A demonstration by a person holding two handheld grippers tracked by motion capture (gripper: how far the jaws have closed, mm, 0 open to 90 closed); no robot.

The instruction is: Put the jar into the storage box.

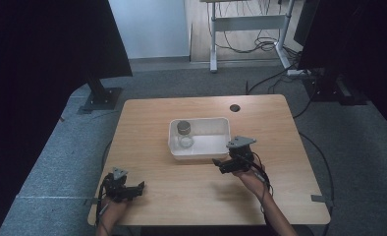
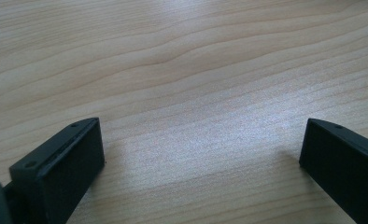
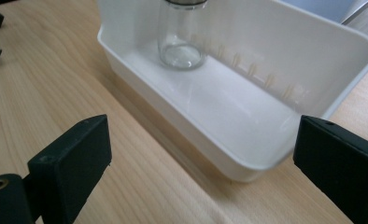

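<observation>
A white plastic tray [image 1: 216, 147] sits in the middle of the wooden table [image 1: 157, 123]. In its left end stands a clear glass jar [image 1: 184, 135] with a dark lid. In the right gripper view the tray's near wall [image 3: 173, 121] runs across just ahead of the jaws, with the jar [image 3: 180, 42] upright at its far end. My right gripper [image 1: 219, 166] [image 3: 201, 135] is open beside the tray's front right corner, holding nothing. My left gripper [image 1: 140, 189] [image 2: 201, 140] is open low over bare wood near the table's front left, far from the tray.
A dark round cable hole [image 1: 234, 107] lies near the table's back edge. A black stand base [image 1: 102, 98] is on the carpet to the left. A desk frame [image 1: 248, 22] and cables [image 1: 265, 44] stand on the floor beyond. Bare wood surrounds the tray.
</observation>
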